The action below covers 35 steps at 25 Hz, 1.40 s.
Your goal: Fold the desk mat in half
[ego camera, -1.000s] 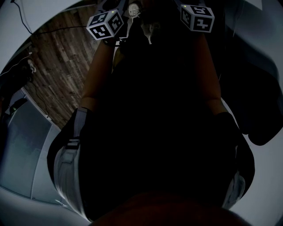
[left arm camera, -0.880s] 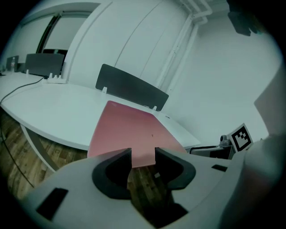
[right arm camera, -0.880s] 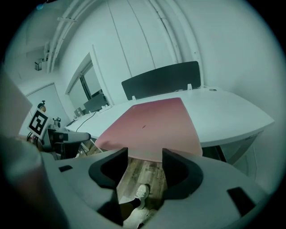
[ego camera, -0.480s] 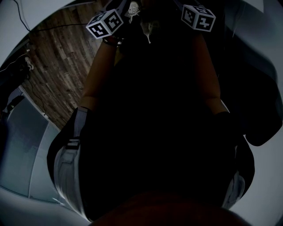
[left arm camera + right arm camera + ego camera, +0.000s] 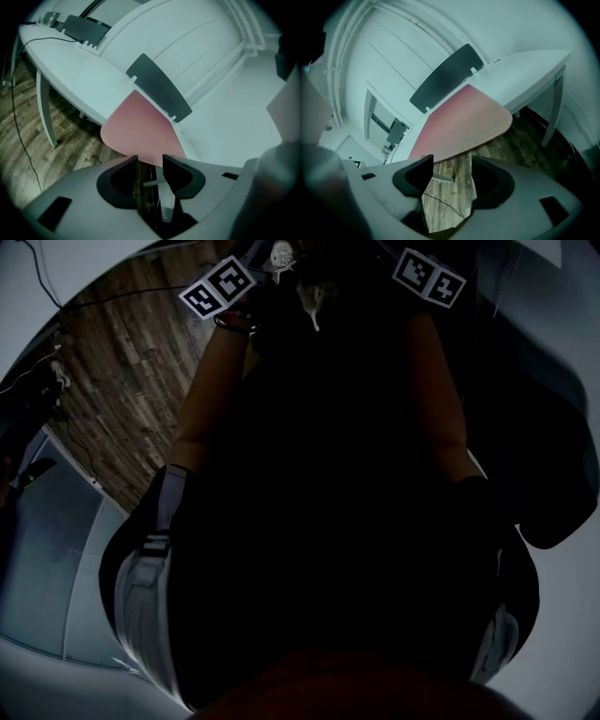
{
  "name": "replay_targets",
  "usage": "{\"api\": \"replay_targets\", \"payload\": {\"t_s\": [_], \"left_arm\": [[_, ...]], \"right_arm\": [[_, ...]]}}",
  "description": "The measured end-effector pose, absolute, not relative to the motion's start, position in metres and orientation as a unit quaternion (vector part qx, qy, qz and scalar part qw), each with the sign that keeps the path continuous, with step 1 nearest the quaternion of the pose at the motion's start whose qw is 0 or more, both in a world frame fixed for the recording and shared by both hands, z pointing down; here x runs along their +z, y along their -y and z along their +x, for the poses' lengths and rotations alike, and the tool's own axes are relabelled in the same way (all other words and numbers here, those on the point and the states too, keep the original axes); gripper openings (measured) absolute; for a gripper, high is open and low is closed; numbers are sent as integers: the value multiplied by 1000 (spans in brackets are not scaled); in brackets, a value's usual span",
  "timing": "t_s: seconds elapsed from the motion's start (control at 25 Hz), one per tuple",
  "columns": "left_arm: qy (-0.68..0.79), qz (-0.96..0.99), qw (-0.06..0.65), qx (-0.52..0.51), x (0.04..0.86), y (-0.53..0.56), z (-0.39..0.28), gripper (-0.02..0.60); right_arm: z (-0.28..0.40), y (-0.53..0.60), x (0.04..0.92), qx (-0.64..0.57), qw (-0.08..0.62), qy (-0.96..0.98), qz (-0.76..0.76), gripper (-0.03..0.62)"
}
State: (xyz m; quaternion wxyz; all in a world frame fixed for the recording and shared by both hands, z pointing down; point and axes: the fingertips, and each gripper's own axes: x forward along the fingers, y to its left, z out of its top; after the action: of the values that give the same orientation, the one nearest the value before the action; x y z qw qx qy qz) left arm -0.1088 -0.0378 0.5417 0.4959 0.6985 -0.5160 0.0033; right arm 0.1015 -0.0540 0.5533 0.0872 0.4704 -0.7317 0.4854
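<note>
A pink desk mat lies flat on a white desk, and its rounded near edge hangs over the desk's front. My left gripper is at that overhanging edge with its jaws apart; only floor shows in the gap. In the right gripper view the mat lies just beyond my right gripper, whose jaws are opening with nothing between them. The head view is mostly the person's dark body, with only the two marker cubes visible at the top.
A dark curved panel stands on the desk behind the mat. A black box with cables sits at the far end. Desk legs stand on a wooden floor, where a cable trails.
In the head view both marker cubes have shifted slightly up and tilted. The person's body has stayed put.
</note>
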Motion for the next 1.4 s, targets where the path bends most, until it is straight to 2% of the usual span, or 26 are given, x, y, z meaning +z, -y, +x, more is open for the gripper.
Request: {"api": "replay_targets", "payload": {"t_s": [0.32,1.4], "left_arm": [[519,654,547,-57,557,51,-124,170],[501,597,609,-148,587,59,-138,170]], "right_arm": [[102,72,559,545,10,696,468,247],[119,92,578,597,-75,651,463,245]]}}
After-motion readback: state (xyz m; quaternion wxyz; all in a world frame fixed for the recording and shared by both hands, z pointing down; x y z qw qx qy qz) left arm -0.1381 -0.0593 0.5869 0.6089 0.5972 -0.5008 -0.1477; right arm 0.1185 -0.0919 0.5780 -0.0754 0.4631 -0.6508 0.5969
